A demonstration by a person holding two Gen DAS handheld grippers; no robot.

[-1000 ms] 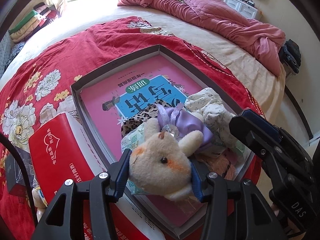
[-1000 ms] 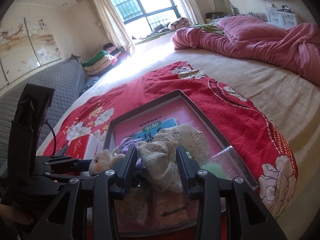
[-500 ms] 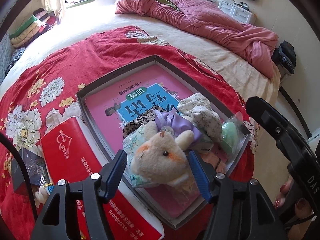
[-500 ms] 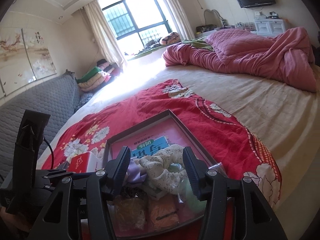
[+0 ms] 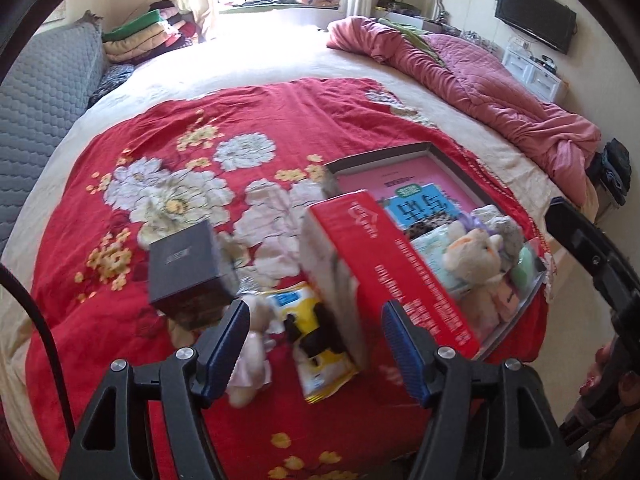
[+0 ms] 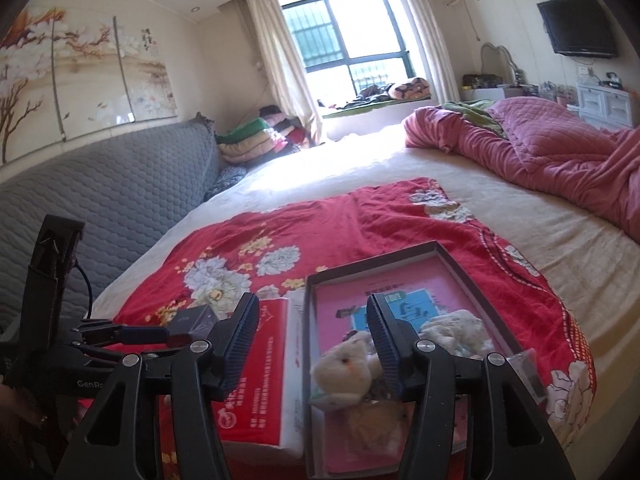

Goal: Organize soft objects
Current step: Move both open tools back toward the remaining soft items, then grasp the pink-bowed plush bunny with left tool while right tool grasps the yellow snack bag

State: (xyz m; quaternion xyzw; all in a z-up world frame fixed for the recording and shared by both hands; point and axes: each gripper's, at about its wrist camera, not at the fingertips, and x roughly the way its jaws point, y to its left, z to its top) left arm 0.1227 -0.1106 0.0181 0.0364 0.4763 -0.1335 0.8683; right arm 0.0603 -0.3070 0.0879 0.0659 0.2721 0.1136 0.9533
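Hovering apart and empty, having just opened, both claws, left claw (image 5: 314, 344) and right claw (image 6: 314, 340), clear the tray rim (image 6: 376, 254).

Cream plush toy (image 5: 474, 256) lies in the shallow grey tray (image 5: 456, 162), near end, atop soft packets, beside a floral cloth bundle (image 6: 460, 330). Small plush doll (image 5: 250, 354) lies on the red bedspread (image 5: 280, 120).
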